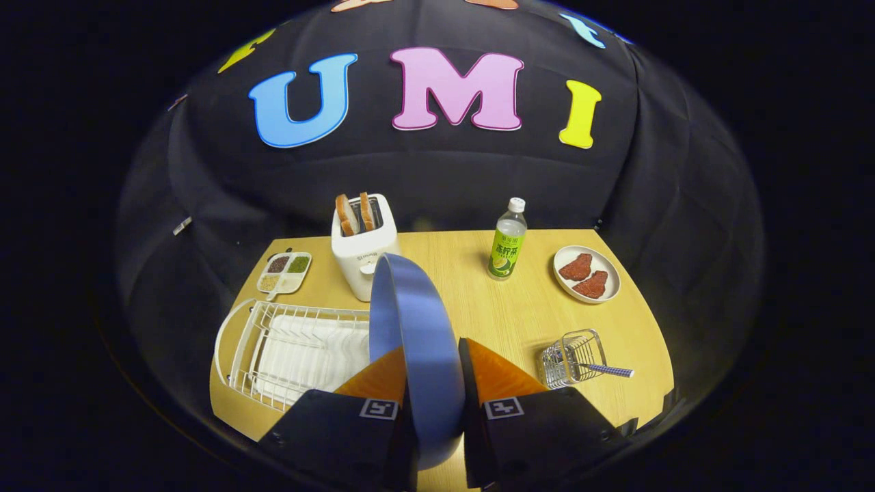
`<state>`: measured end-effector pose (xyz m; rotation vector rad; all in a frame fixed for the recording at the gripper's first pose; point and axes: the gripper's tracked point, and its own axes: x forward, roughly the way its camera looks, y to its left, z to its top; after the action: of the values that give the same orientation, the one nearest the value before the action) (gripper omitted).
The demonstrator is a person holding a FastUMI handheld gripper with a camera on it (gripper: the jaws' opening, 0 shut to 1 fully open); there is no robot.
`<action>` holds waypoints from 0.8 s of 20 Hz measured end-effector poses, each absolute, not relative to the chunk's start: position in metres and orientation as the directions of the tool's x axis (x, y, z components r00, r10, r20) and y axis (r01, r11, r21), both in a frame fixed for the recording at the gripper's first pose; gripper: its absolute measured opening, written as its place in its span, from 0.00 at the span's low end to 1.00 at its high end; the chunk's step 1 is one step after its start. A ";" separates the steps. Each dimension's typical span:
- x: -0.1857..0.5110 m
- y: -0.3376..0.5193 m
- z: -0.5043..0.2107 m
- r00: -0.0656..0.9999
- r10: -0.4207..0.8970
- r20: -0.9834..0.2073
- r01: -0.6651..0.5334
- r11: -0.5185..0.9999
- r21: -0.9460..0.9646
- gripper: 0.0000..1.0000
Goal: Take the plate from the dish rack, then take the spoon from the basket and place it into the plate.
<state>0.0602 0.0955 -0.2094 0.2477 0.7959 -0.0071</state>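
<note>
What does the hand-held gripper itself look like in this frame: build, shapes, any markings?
The hand-held gripper has two wedge-shaped fingers tapering forward from blocky black bodies. Each body carries a small square black-and-white marker tag near the finger base. No cables visible.

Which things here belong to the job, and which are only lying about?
Job: blue plate, held on edge between the gripper fingers; dish rack; wire basket; spoon in it.
Lying about: toaster with bread; drink bottle; plate of meat; seasoning tray.
</note>
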 end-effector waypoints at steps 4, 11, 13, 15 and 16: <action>0.021 0.082 -0.189 0.711 0.157 -0.686 0.054 0.960 0.276 0.31; -0.082 0.093 -0.222 0.579 0.315 -0.752 0.029 0.914 0.404 0.31; -0.110 0.095 -0.247 0.516 0.337 -0.788 0.058 0.904 0.424 0.31; -0.132 0.103 -0.269 0.465 0.360 -0.809 0.094 0.888 0.449 0.31; -0.138 0.107 -0.280 0.446 0.371 -0.815 0.113 0.879 0.463 0.31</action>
<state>-0.1385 0.1067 -0.2798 0.4961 1.1095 0.1683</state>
